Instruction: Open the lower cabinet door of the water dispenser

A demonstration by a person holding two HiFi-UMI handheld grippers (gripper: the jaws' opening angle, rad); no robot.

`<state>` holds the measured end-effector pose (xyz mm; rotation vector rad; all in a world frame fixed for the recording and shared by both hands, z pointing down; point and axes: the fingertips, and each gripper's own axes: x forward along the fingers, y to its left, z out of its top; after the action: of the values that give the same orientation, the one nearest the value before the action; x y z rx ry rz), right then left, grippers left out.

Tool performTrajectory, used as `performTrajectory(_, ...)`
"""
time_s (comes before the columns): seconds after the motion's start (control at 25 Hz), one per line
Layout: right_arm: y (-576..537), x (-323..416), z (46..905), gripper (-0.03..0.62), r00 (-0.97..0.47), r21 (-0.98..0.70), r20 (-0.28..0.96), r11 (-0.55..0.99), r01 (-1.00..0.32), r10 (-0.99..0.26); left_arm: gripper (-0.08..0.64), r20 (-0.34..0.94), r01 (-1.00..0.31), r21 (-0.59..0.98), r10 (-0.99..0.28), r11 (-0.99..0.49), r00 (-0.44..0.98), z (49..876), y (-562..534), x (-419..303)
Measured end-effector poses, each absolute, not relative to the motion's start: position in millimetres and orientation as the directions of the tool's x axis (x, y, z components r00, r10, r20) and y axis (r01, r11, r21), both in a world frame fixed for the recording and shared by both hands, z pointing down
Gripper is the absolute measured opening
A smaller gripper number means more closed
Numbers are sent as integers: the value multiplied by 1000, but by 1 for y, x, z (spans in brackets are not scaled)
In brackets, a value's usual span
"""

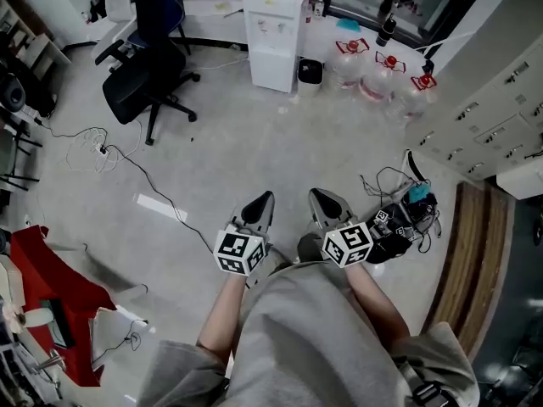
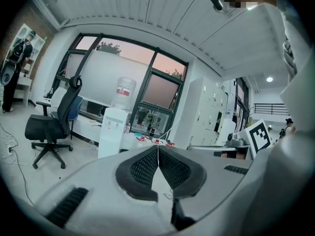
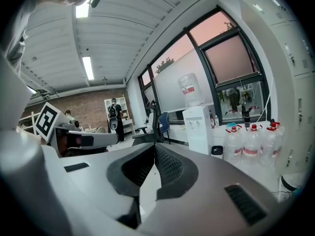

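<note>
Left tool (image 1: 260, 207) and right tool (image 1: 327, 205) both closed, pads together w/ nothing btwn them; held side by side just in front of the person's grey-clad body (image 1: 314, 337), aimed a little below level; beyond them bare grey concrete floor (image 1: 254, 142); then the tall white box-shaped water dispenser (image 1: 273, 32) w/ an upturned clear bottle (image 2: 124, 90) on top, at the far side of the room, well apart from both tools; black swivel office chair (image 1: 148, 75) to its left in the head view, a row of clear plastic water jugs w/ red caps (image 1: 386, 70) to its right. Step in hand, as I judge it: approach only, the opening itself not yet begun; the lower cabinet door (image 1: 271, 68) looks shut, a plain white panel flush w/ the dispenser's front. Next move prob. calls for walking up close, lowering one tool to door height, parting its jaws and catching the door's free edge or pull; from here it's too small to tell which side hinges or whether there's a handle.
</note>
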<state>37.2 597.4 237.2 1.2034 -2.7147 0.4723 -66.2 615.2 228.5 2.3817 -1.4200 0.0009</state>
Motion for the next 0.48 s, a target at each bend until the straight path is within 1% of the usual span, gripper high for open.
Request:
performTrajectory(0.24,579,45,248,12,-649,-255,266,597,-761,-713,13,201,-842,327,-839,-429,505,239,599,-65)
performTrajectory(0.48,531,39,256,12,-657,-290,269,591,-753,-704,12,215,-845,327,-838,-423,502,242,554,-65)
